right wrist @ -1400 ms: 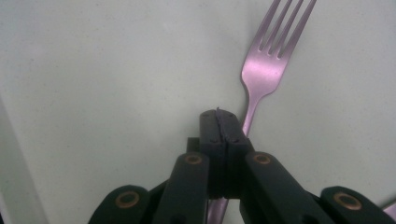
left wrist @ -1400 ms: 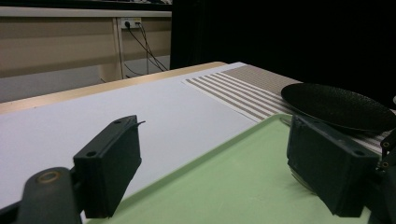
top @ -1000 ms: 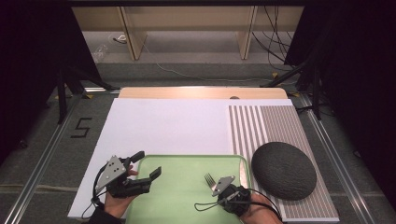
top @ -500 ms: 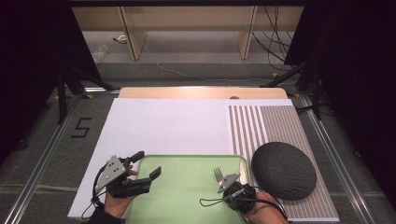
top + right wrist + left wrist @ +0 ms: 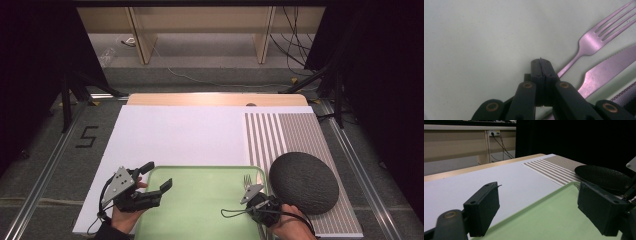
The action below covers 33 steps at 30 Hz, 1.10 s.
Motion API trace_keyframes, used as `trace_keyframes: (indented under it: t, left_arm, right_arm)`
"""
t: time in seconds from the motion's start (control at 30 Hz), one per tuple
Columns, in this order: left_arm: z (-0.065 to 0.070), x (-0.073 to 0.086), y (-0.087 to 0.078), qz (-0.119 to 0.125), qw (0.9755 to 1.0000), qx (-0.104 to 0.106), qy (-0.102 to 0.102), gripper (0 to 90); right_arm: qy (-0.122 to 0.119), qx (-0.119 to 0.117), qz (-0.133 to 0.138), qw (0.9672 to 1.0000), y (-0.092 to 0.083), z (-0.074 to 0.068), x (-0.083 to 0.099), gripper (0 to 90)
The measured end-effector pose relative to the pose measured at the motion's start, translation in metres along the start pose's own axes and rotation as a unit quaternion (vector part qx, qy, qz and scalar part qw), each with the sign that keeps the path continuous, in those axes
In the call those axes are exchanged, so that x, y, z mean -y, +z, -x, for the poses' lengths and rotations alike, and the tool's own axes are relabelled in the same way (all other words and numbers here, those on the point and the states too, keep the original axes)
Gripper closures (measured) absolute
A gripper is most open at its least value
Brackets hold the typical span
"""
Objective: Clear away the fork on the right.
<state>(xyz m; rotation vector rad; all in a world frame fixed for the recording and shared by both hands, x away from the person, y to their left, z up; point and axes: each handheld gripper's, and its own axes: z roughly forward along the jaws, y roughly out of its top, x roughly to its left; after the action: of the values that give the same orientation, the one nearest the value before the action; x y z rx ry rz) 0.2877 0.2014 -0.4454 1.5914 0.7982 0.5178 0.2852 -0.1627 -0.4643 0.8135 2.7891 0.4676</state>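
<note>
A green tray [image 5: 200, 200] lies at the table's near edge. On its right part a metal fork [image 5: 246, 179] rests with its tines pointing away; the right gripper view shows the fork [image 5: 594, 41] beside a knife [image 5: 609, 68]. My right gripper [image 5: 252, 196] hovers low over the tray, just left of the fork's handle. This right gripper [image 5: 541, 61] has its jaws pressed shut, and I see nothing between them. My left gripper [image 5: 159, 175] is open over the tray's left rim. In its own view the left gripper [image 5: 536, 192] holds nothing, with the tray [image 5: 554, 215] below it.
A dark round dish [image 5: 304, 182] sits upside down on a striped placemat [image 5: 280, 135] just right of the tray. A white board [image 5: 180, 135] covers the table behind the tray. The dish [image 5: 604, 176] also appears past the left gripper's right jaw.
My right gripper has slid to the right across the tray, and the fork now lies farther right, near the tray's right rim. The left gripper has stayed put.
</note>
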Motion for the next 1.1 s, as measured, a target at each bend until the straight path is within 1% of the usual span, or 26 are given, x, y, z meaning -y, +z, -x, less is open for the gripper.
trace_keyframes:
  t: [0.13,0.23,0.4,0.53,0.6,0.67,0.7,0.73,0.8,0.9,1.0,1.1]
  left_arm:
    - [0.0,0.0,0.0,0.001,1.0,0.0,-0.001,17.4]
    - [0.0,0.0,0.0,0.001,1.0,0.0,0.0,17.3]
    - [0.0,0.0,0.0,0.001,1.0,0.0,0.0,17.3]
    - [0.0,0.0,0.0,0.001,1.0,0.001,0.001,17.3]
    - [0.0,0.0,0.0,0.001,1.0,0.001,0.001,17.3]
    - [0.0,0.0,0.0,0.0,1.0,0.001,0.001,17.3]
    - [0.0,0.0,0.0,0.0,1.0,0.001,0.001,17.3]
    - [0.0,0.0,0.0,0.0,1.0,0.001,0.001,17.3]
    - [0.0,0.0,0.0,0.0,1.0,0.001,0.001,17.3]
    - [0.0,0.0,0.0,0.0,1.0,0.001,0.001,17.3]
    - [0.0,0.0,0.0,0.001,1.0,0.001,0.001,17.3]
    - [0.0,0.0,0.0,0.0,1.0,0.001,0.001,17.3]
  right_arm:
    - [-0.002,0.0,-0.004,1.0,0.0,0.001,0.001,90.0]
    - [0.002,-0.003,-0.003,1.0,-0.001,0.002,0.002,90.0]
    - [0.007,-0.003,-0.009,0.9999,-0.002,0.004,0.004,90.0]
    - [0.009,-0.008,-0.006,0.9999,-0.002,0.005,0.004,89.3]
    - [0.017,-0.023,0.005,0.9996,-0.003,0.007,0.004,84.4]
    - [0.023,-0.022,0.019,0.9993,-0.006,0.009,0.004,82.6]
    - [0.03,-0.02,0.024,0.9991,-0.007,0.009,0.004,82.1]
    - [0.035,-0.021,0.026,0.9988,-0.009,0.01,0.004,81.2]
    - [0.038,-0.023,0.032,0.9985,-0.01,0.012,0.005,77.4]
    - [0.045,-0.029,0.042,0.9977,-0.012,0.013,0.005,75.0]
    - [0.055,-0.036,0.06,0.996,-0.016,0.015,0.004,66.5]
    - [0.069,-0.037,0.074,0.9942,-0.019,0.017,0.005,59.8]
